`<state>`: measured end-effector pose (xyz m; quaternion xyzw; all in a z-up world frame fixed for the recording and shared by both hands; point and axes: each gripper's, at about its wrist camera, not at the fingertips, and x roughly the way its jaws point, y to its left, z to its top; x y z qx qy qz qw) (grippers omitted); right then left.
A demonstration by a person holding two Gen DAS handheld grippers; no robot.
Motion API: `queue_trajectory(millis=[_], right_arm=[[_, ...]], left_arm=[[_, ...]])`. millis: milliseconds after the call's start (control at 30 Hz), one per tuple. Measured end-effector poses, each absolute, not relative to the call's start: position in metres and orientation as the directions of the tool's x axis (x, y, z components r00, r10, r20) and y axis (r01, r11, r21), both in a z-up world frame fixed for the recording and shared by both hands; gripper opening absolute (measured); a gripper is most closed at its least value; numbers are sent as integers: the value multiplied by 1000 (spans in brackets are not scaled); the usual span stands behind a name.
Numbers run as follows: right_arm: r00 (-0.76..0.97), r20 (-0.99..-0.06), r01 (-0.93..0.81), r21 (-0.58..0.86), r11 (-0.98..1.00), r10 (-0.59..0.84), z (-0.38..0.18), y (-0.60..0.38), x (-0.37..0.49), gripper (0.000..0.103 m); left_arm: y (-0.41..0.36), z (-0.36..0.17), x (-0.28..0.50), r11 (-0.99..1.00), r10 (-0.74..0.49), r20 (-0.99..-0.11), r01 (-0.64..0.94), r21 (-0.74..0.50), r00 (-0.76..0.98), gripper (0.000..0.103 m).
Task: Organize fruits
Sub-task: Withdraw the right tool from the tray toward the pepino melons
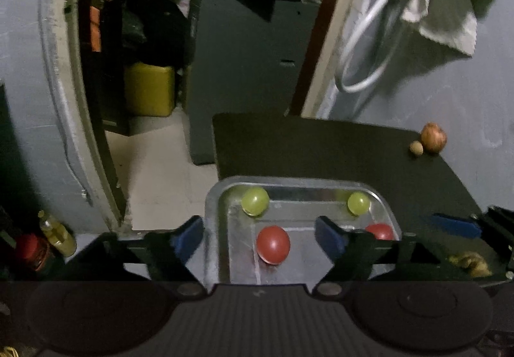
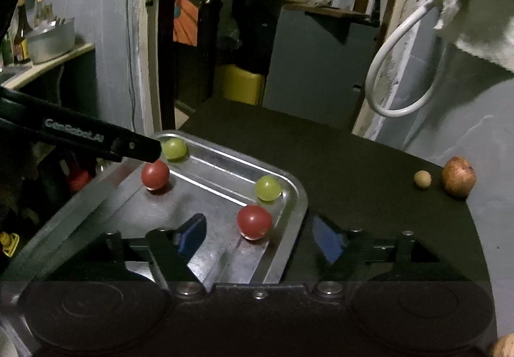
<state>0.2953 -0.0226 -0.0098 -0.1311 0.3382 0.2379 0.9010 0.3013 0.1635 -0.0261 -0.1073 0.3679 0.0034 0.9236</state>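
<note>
Both claws gape wide and empty — left claw over a red fruit in the steel tray, right claw beside another; green fruits at 12 o'clock.

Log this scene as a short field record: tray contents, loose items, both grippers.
tray: shiny rectangular metal tray on dark tabletop
in tray: two round green fruits, two round red fruits
outside tray: brownish round fruit beside small tan ball, by the wall
left gripper: open, empty, above tray
right gripper: open, empty, over tray rim
</note>
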Motion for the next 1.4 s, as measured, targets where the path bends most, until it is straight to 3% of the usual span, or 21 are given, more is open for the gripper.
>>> queue_trajectory(millis=[133,300,933,1400], right_arm=[[674,-653,-503,-62,862,346,4,-32,282,98],[682,-637,-500,-48,865,359,16,-42,261,101],[671,-646,-468,11,884,363,30,-99,159,102],[592,-730,-481,20,876,342,6,-143,99,102]], left_arm=[[167,-15,283,969,-46,-669,-130,-210,742,101],[173,-7,255,951,-21,-674,-193,-241,739,102],[133,3,125,939,41,-745,-280,-199,666,102],[97,-25,74,954,-18,-878,-256,-159,478,102]])
